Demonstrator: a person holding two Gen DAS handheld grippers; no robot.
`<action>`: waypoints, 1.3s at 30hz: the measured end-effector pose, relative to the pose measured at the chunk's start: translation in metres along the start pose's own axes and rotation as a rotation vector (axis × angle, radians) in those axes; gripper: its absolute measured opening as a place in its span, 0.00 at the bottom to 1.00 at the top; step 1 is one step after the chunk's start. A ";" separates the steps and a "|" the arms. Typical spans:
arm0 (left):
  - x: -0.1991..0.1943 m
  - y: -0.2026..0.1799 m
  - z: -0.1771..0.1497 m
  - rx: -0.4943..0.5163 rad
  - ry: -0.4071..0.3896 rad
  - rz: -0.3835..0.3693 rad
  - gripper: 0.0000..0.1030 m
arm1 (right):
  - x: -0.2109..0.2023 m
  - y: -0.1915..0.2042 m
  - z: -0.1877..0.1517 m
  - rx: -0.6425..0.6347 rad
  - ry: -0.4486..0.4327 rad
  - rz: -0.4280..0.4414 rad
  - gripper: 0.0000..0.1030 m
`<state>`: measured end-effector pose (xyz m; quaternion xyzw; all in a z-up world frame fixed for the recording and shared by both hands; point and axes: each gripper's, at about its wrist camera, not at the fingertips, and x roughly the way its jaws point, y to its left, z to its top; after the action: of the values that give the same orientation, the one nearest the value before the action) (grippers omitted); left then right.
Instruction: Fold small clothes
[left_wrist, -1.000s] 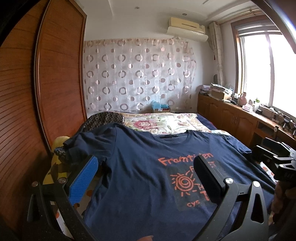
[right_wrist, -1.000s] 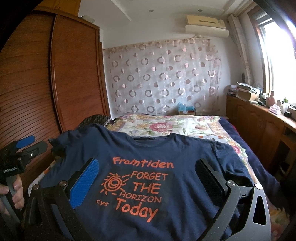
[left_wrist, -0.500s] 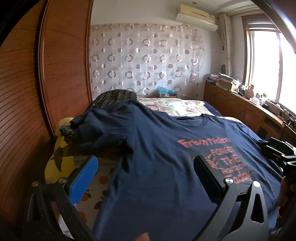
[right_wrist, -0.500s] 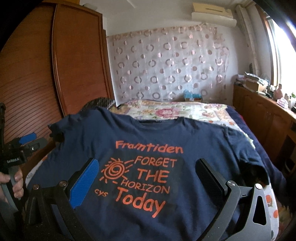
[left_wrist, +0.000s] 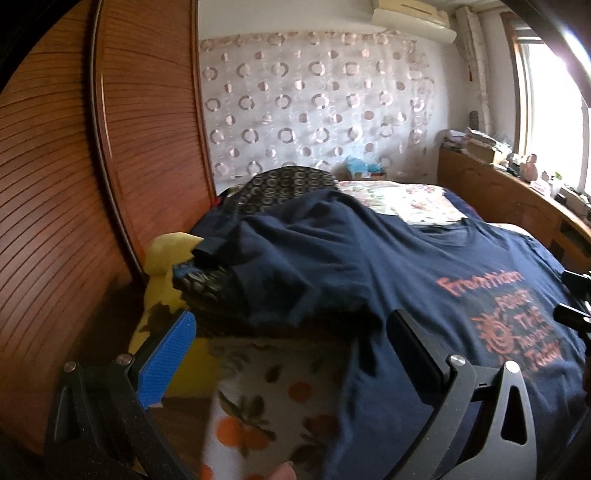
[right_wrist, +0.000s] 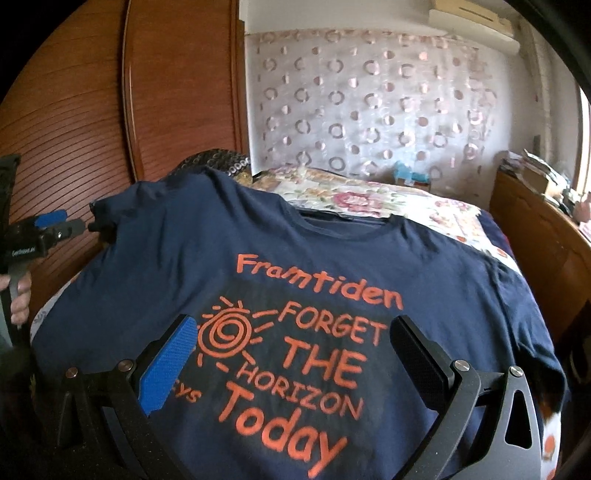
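Observation:
A navy T-shirt (right_wrist: 424, 266) with orange lettering lies face up on the bed; it also shows in the left wrist view (left_wrist: 424, 266). Its left sleeve (left_wrist: 229, 236) is bunched over dark clothes. My left gripper (left_wrist: 291, 350) is open and empty, above the shirt's left edge and the fruit-print sheet; it shows at the far left of the right wrist view (right_wrist: 59, 225), near the sleeve. My right gripper (right_wrist: 291, 354) is open and empty above the printed chest; part of it shows at the right edge of the left wrist view (left_wrist: 576, 314).
A wooden wardrobe (left_wrist: 92, 166) stands close along the bed's left side. A yellow pillow (left_wrist: 166, 258) and dark patterned clothes (left_wrist: 288, 184) lie at the shirt's left. A floral quilt (right_wrist: 369, 199) covers the far bed. A wooden cabinet (right_wrist: 546, 236) runs along the right.
My left gripper has swung left, from over the shirt's front to its left edge and sleeve. My right gripper has drawn slightly closer to the print. Both jaws stayed open.

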<state>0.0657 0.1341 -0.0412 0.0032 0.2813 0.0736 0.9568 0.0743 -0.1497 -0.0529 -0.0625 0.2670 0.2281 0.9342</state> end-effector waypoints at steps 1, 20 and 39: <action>0.002 0.003 0.004 -0.004 0.002 0.006 1.00 | 0.001 -0.001 0.002 -0.001 0.003 0.006 1.00; 0.076 0.070 0.058 -0.123 0.132 -0.016 0.53 | 0.053 -0.025 0.035 -0.034 0.047 0.107 1.00; 0.118 0.071 0.058 -0.095 0.245 0.019 0.05 | 0.115 -0.043 0.063 -0.014 0.126 0.152 1.00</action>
<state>0.1853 0.2234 -0.0526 -0.0483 0.3922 0.0956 0.9136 0.2105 -0.1275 -0.0601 -0.0628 0.3274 0.2961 0.8951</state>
